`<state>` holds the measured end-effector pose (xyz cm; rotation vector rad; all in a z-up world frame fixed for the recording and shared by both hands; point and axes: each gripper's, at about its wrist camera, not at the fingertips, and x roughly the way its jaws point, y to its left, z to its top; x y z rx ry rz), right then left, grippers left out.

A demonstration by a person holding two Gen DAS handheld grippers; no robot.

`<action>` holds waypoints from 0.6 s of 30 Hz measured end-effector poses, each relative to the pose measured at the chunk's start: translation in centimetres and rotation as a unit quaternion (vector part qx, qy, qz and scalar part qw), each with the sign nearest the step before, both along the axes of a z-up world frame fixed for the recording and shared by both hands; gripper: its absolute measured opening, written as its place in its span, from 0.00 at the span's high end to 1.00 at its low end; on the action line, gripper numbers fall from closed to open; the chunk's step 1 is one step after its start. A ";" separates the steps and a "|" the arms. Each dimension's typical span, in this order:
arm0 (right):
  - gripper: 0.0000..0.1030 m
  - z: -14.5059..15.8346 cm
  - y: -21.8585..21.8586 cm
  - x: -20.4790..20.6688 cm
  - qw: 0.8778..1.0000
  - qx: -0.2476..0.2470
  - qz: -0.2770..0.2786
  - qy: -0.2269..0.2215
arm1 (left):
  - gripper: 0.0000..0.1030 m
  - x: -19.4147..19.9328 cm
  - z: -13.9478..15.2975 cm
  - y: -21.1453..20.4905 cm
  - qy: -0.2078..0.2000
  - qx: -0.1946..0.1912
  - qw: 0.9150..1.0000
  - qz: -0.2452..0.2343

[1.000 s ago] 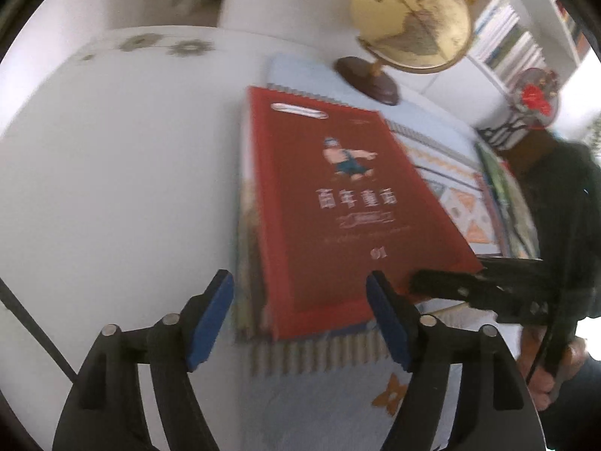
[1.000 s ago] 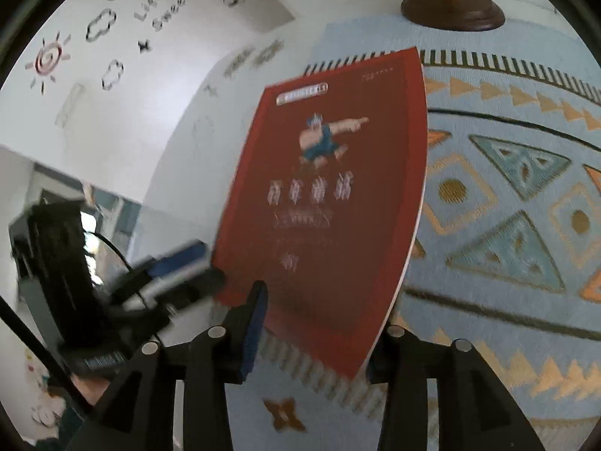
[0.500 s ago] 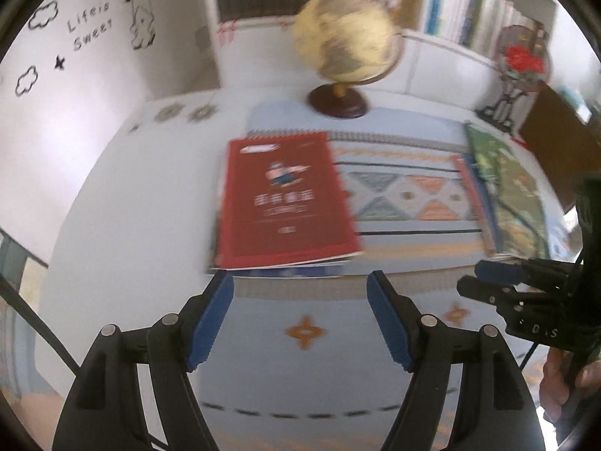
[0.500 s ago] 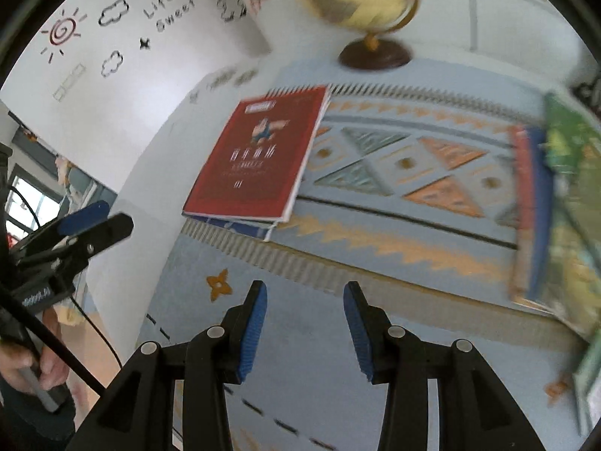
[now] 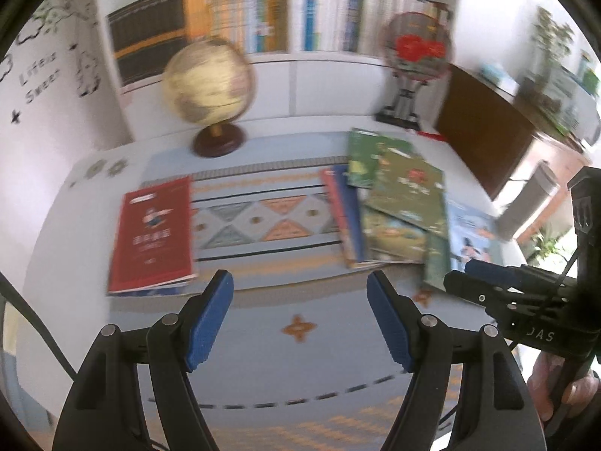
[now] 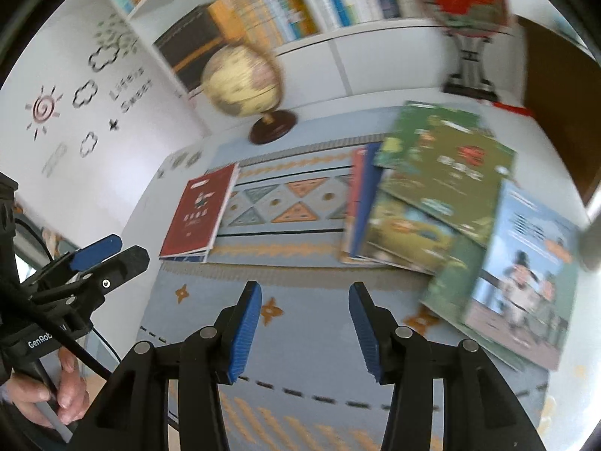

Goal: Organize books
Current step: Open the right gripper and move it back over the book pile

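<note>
The red book [image 5: 152, 233] lies flat on the left end of the patterned mat [image 5: 300, 338], topping a small stack; at least one thinner book edge shows under it (how many lie beneath I cannot tell). Well apart, across the bare middle of the mat, a loose pile [image 5: 398, 210] sprawls at the right end: two green covers on top, a yellow-green one under them, a light blue cover [image 6: 526, 274] nearest the right edge, and red and blue edges poking out on the pile's left side, so roughly six books, overlapping and askew. Both grippers hover above the near part of the mat, angled downward and touching nothing. The left gripper [image 5: 300, 319] has its blue pads [image 5: 210, 315] spread wide with only mat between them. The right gripper [image 6: 304, 334] is less spread; its jaws have just been opening, and nothing sits between them either. Each gripper shows at the edge of the other's view, with a hand [image 6: 49, 394] wrapped round the left handle. Behind the mat stand one globe [image 5: 210, 82] on a dark wooden base and one round red-flowered ornament [image 5: 417, 49] on a black stand, with a white bookcase [image 5: 293, 11] full of upright books behind them.
</note>
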<state>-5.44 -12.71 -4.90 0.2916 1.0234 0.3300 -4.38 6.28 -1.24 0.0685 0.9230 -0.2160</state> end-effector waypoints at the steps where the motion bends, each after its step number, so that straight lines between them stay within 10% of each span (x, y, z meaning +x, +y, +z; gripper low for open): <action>1: 0.54 0.0 -1.0 -0.5 1.000 0.000 -0.008 0.001 | 0.30 -0.2 0.0 -1.1 -0.001 0.001 1.000 -0.007; 18: 0.54 -0.5 -11.3 -3.6 0.990 -0.011 -0.140 0.020 | 0.15 3.2 1.4 -9.6 0.036 -0.057 0.994 -0.085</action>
